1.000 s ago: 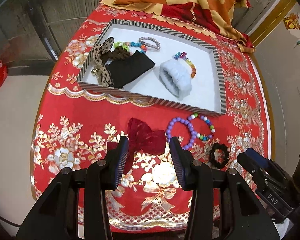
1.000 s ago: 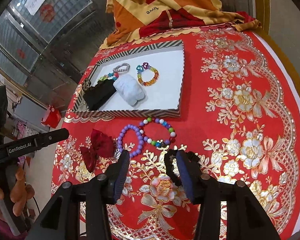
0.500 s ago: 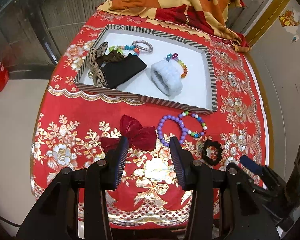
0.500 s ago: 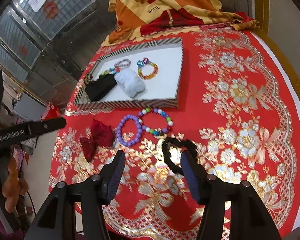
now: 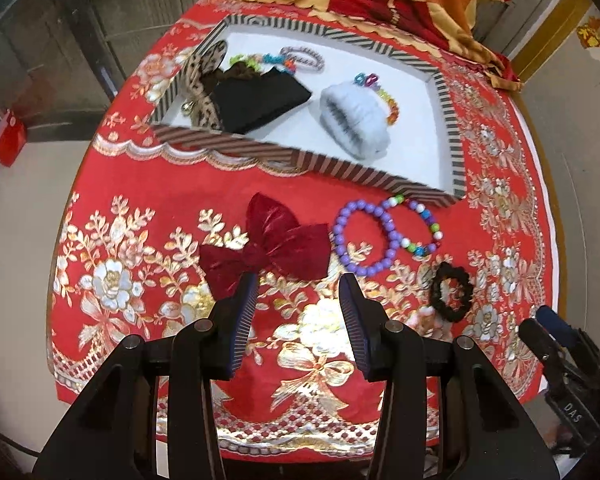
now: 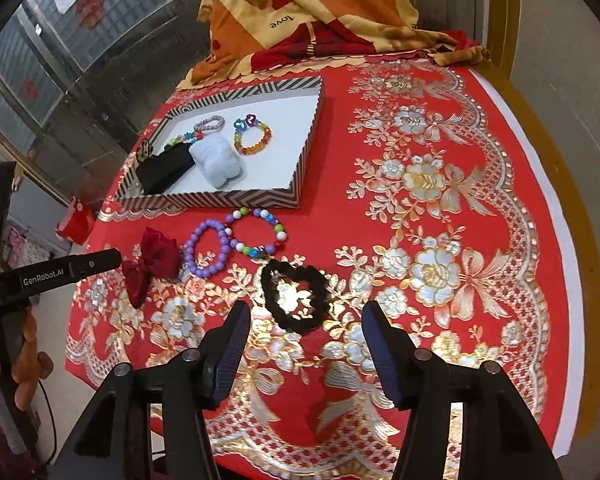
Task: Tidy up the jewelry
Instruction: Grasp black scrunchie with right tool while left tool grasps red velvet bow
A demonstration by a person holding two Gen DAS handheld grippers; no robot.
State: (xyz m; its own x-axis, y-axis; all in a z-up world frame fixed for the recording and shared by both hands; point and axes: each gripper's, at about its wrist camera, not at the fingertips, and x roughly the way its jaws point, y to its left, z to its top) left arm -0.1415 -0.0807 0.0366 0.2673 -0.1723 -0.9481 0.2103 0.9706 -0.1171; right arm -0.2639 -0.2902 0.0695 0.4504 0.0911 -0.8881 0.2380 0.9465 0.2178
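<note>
A striped tray (image 5: 332, 162) (image 6: 219, 199) with a white floor holds a black pouch (image 5: 259, 100), a fluffy white scrunchie (image 5: 356, 118), a leopard bow and beaded bracelets. In front of it on the red cloth lie a dark red velvet bow (image 5: 275, 244) (image 6: 151, 264), a purple bead bracelet (image 5: 364, 236) (image 6: 207, 252), a multicolour bead bracelet (image 5: 416, 224) (image 6: 257, 232) and a black scrunchie (image 5: 450, 292) (image 6: 295, 296). My left gripper (image 5: 297, 292) is open and empty just short of the red bow. My right gripper (image 6: 306, 320) is open and empty, its jaws either side of the black scrunchie's near edge.
A folded orange and red blanket (image 6: 312, 20) lies at the table's far end behind the tray. The table's near edge (image 5: 259, 440) drops off just under the grippers. A red bag (image 5: 5, 142) sits on the floor at left. The right gripper's tip (image 5: 552, 332) shows at the left wrist view's lower right.
Both grippers have pulled back and up from the table. The right gripper's jaws have opened wider and the black scrunchie now lies clear in front of them.
</note>
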